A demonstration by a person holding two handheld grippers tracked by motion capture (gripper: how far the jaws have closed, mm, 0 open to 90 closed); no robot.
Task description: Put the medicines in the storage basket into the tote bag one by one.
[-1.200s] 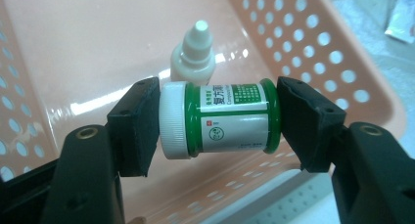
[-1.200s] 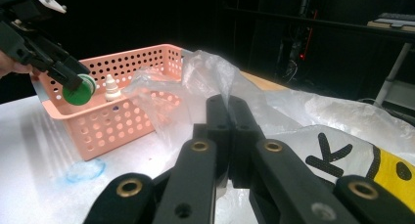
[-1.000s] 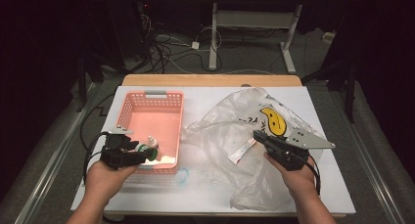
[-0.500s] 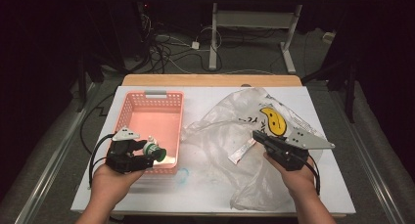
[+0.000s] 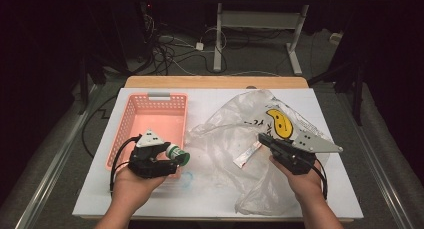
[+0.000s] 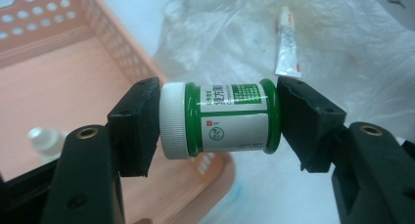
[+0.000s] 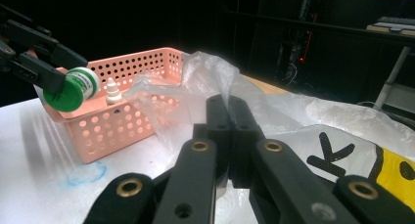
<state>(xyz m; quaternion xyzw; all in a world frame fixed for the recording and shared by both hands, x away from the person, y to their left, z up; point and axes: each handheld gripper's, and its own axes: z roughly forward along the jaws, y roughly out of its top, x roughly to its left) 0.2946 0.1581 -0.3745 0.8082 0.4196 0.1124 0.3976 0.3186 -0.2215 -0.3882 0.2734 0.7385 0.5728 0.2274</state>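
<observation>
from above, the left gripper point(image 5: 172, 156) sits at the near right corner of the pink basket point(image 5: 131, 123), its jaws clamped on a small green bottle point(image 5: 178, 154) that lies on its side over the basket's right rim, above the white counter point(image 5: 210, 101). across the counter the right gripper point(image 5: 266, 140) rests on a crumpled clear plastic bag point(image 5: 235, 134) with a yellow smiley printed on it, jaws pressed together; a small white tube point(image 5: 248, 155) lies on the bag just to the left of its tip. along the left gripper's own jaws, the green bottle point(image 6: 220, 117) is held end to end, one pad against its white ribbed cap and the other against its base, the label facing up; below and behind it are the basket's point(image 6: 73, 87) floor and corner, a small white dropper bottle point(image 6: 46, 138) lying inside at the left, and the white tube point(image 6: 288, 48) on the bag point(image 6: 352, 53) beyond. in the right gripper view, its two black jaws point(image 7: 229, 131) meet with no gap, the tips pushed into the folds of the bag point(image 7: 205, 82); farther off at the left the other gripper point(image 7: 61, 89) holds the green bottle point(image 7: 73, 89) over the basket's point(image 7: 117, 121) edge, with the dropper bottle point(image 7: 112, 92) standing upright inside the basket behind it.
</observation>
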